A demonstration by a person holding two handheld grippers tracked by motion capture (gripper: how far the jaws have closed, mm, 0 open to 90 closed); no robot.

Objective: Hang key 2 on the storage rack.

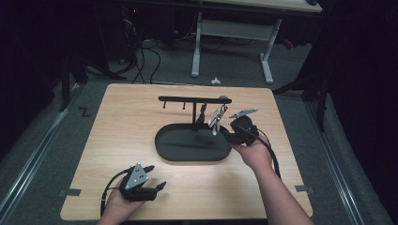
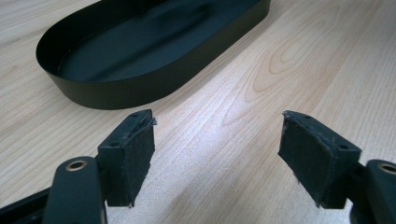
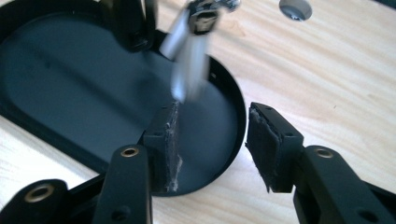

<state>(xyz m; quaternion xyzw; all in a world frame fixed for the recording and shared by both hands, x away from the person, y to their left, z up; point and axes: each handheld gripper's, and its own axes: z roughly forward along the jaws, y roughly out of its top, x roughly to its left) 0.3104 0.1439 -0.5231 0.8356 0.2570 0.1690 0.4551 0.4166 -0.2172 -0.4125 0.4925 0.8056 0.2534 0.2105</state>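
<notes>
We see a black oval tray point(image 1: 169, 150) at the middle of the wooden surface point(image 1: 117, 122), with a T-shaped black rack point(image 1: 193, 99) rising from it. A silvery item point(image 1: 215, 121) hangs from the rack's right end over the tray, beside a dark one point(image 1: 202, 116); we cannot tell what they are. Our right tongs point(image 3: 212, 140) gape wide just below the blurred silvery item, empty, one jaw over the tray's rim. Our left tongs point(image 2: 217, 154) rest near the front edge, spread wide and empty, pointing toward the tray.

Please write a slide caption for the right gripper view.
Open right gripper at the black tray's rim, below a blurred silver item.
</notes>
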